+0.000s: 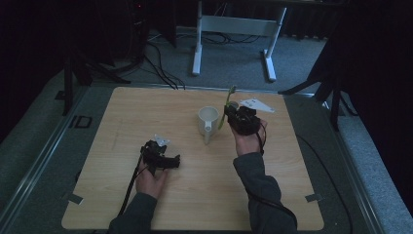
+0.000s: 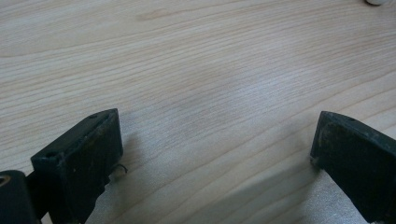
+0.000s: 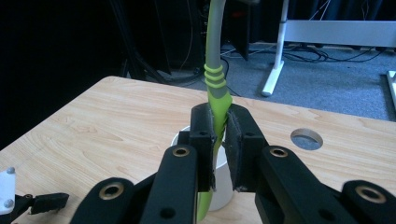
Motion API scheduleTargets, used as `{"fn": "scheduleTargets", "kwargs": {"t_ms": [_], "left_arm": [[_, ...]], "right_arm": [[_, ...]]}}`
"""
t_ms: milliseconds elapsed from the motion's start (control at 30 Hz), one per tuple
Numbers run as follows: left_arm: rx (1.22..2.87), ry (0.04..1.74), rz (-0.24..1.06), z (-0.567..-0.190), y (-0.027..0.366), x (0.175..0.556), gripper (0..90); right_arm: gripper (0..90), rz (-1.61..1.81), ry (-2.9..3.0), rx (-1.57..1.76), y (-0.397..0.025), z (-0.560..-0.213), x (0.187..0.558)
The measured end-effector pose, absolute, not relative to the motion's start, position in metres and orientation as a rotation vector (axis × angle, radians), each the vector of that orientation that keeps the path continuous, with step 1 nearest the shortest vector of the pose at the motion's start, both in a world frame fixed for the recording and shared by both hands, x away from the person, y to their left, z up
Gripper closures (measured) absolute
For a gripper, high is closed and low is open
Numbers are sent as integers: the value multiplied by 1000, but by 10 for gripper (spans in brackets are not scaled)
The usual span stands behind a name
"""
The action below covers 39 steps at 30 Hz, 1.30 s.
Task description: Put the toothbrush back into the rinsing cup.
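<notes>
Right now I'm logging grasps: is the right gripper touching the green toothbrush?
Touching. The right gripper view shows the right gripper shut on the green toothbrush, pads pressed against its handle.

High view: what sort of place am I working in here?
Probably a lab or recording workspace, not a home: a bare wooden table sits on grey carpet, with dark curtains around, cables on the floor and a white desk frame behind. On the table stands one white mug.

We see a white mug on the pale wood-grain table, and at its 3 o'clock a green-and-grey toothbrush between black jaws.
</notes>
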<state>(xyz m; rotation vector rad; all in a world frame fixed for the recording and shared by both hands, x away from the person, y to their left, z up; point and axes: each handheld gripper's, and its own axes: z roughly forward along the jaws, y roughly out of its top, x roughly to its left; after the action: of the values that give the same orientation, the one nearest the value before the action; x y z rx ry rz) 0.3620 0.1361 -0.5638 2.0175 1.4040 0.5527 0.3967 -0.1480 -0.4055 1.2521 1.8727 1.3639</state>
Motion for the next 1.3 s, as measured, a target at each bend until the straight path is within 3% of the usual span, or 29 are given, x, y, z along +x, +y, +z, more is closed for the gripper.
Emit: {"fn": "scheduleTargets", "kwargs": {"t_ms": [1300], "left_arm": [[2017, 1404, 553, -564, 136, 362, 24]], "right_arm": [[815, 1405, 1887, 1178, -121, -403, 405]]}}
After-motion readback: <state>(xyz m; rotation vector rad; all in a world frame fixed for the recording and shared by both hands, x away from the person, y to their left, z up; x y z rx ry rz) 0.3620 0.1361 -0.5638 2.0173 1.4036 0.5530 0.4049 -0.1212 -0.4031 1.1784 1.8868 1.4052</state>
